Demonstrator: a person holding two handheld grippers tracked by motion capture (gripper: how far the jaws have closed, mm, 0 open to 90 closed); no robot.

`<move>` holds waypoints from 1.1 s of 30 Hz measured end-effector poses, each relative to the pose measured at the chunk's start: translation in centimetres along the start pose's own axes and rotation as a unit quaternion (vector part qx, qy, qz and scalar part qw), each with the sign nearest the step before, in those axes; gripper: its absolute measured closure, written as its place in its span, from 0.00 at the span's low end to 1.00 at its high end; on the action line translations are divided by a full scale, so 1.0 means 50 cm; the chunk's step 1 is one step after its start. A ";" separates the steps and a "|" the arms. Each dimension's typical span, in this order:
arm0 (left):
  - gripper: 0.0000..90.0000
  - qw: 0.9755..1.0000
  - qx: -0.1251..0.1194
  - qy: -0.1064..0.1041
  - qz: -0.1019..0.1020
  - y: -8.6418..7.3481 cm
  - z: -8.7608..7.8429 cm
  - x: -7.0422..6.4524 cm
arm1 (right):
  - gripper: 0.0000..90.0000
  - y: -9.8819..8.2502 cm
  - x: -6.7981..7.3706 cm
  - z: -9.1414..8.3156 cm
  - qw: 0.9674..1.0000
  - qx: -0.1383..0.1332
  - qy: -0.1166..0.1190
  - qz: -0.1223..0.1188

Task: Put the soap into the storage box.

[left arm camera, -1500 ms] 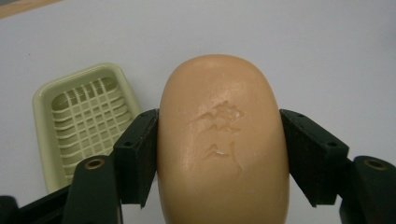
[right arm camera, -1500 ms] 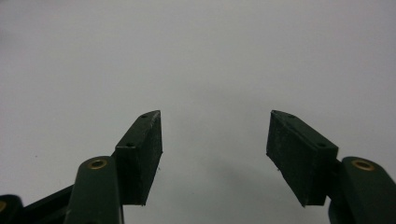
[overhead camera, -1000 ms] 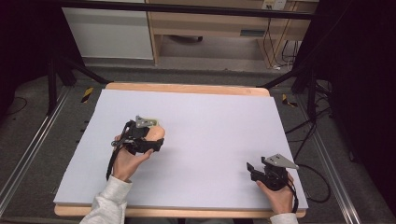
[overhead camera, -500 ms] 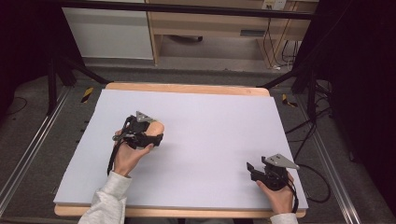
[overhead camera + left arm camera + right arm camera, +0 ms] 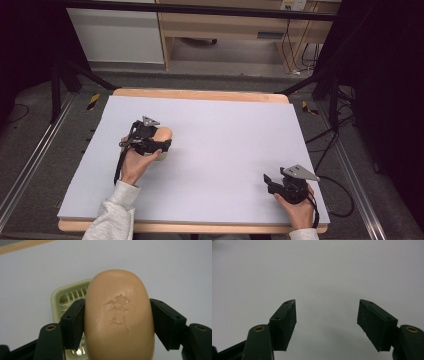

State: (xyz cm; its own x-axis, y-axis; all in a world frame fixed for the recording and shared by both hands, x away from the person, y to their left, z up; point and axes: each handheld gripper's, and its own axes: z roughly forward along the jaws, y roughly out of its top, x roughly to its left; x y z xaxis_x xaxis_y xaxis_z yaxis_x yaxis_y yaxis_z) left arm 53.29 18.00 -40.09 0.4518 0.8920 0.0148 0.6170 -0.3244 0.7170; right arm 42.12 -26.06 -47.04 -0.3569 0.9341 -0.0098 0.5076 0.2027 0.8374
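Observation:
My left gripper (image 5: 156, 144) is shut on a peach soap bar (image 5: 117, 315) with a figure pressed into its top. The black jaws press on the bar's two long sides. The soap (image 5: 164, 133) hangs just above a pale green slotted soap dish (image 5: 66, 295), which lies on the white sheet (image 5: 225, 130) left of centre; the bar covers much of the dish. Near the front right corner my right gripper (image 5: 269, 181) rests low over the sheet. Its jaws stand wide apart with nothing between them, as the right gripper view (image 5: 327, 315) confirms.
The white sheet covers a wooden table whose rim (image 5: 200, 94) shows at the back. Metal rails (image 5: 30, 165) run along both sides on the floor. A cable (image 5: 345, 195) trails off the right edge.
The left hand has shifted slightly left and away and tilted, carrying the soap over the dish. The right gripper has stayed put.

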 end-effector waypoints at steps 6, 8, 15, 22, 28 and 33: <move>0.35 1.000 0.002 0.004 -0.009 0.000 0.011 0.015 | 0.35 0.000 0.000 0.000 1.000 -0.003 0.003 0.000; 0.35 1.000 0.006 0.006 -0.009 0.000 0.014 0.021 | 0.35 0.000 0.001 0.001 1.000 -0.002 0.003 0.000; 0.35 1.000 0.011 0.015 -0.016 -0.003 0.030 0.034 | 0.35 0.000 0.001 0.002 1.000 -0.001 0.003 0.001; 0.35 1.000 0.017 0.020 -0.017 -0.006 0.045 0.040 | 0.35 0.000 0.001 0.002 1.000 0.000 0.005 0.003; 0.35 0.999 0.018 0.022 -0.019 -0.009 0.051 0.043 | 0.35 0.000 0.001 0.003 1.000 0.001 0.005 0.004; 0.35 0.999 0.021 0.024 -0.022 -0.011 0.057 0.048 | 0.35 0.000 0.001 0.003 1.000 0.001 0.005 0.003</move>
State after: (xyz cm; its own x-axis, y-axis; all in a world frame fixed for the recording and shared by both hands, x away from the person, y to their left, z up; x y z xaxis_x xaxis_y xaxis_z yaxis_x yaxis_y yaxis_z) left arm 55.85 19.42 -42.42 0.3933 0.9192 0.0181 0.6622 -0.2969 0.6880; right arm 42.23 -25.96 -47.12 -0.3613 0.9325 -0.0005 0.5109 0.1984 0.8364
